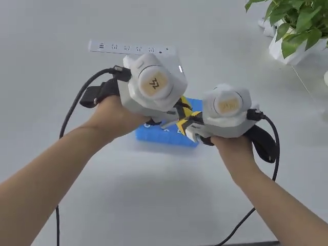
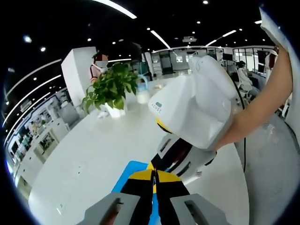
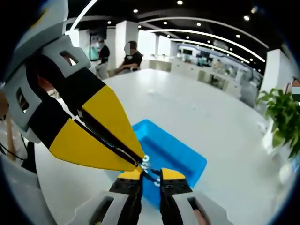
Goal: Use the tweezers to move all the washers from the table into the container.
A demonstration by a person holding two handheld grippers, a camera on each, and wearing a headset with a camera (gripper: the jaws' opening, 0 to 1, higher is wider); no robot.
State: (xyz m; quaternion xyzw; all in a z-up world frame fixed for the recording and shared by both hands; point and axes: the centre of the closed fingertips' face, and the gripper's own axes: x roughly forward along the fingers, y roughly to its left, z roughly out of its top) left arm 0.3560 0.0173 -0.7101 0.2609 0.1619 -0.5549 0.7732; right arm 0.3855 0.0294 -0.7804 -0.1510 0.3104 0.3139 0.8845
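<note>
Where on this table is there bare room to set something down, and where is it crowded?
Bare tabletop lies between the power strip and the potted plant, and again on the near side of the blue container, between the person's forearms. It is crowded over that container, where the left hand-held gripper and the right hand-held gripper meet.

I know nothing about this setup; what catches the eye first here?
Two white handheld devices with yellow-and-black jaws, the left gripper and the right gripper, meet tip to tip above a blue container in the middle of the pale table. A leafy potted plant stands at the table's far right.
</note>
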